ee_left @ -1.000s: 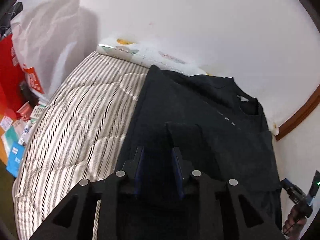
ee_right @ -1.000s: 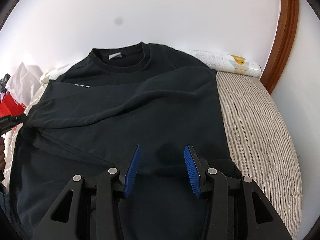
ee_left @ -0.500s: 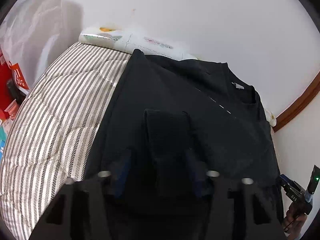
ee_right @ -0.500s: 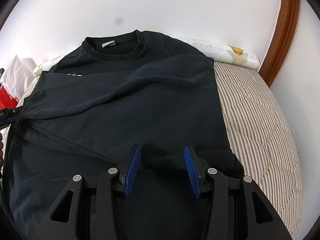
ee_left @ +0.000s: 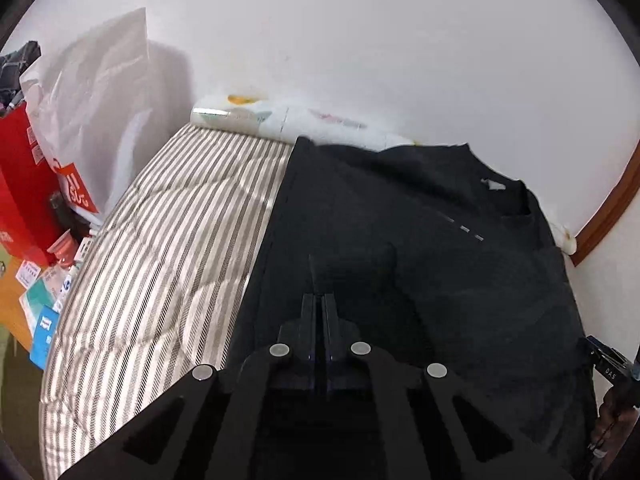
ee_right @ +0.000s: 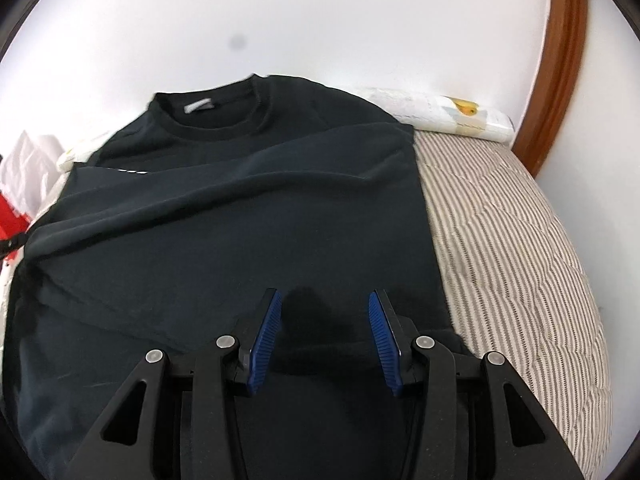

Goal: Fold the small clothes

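Note:
A black T-shirt [ee_right: 224, 216] lies spread on a striped bed [ee_right: 516, 240], collar toward the wall, one side folded over its middle. It also shows in the left wrist view [ee_left: 440, 264]. My left gripper [ee_left: 319, 300] is shut on the shirt's fabric near its left edge. My right gripper [ee_right: 324, 300] is open, its blue pads [ee_right: 264, 332] just above the shirt's lower right part, nothing between them.
The striped bed cover [ee_left: 160, 248] lies free to the shirt's left. A rolled white pad [ee_left: 280, 120] lies along the wall. A white bag [ee_left: 92, 92], a red box [ee_left: 20, 184] and small packets stand off the bed's left. A wooden frame [ee_right: 560, 52] is at right.
My left gripper has closed from open onto the shirt's fabric. The right gripper stayed open and moved slightly forward over the shirt.

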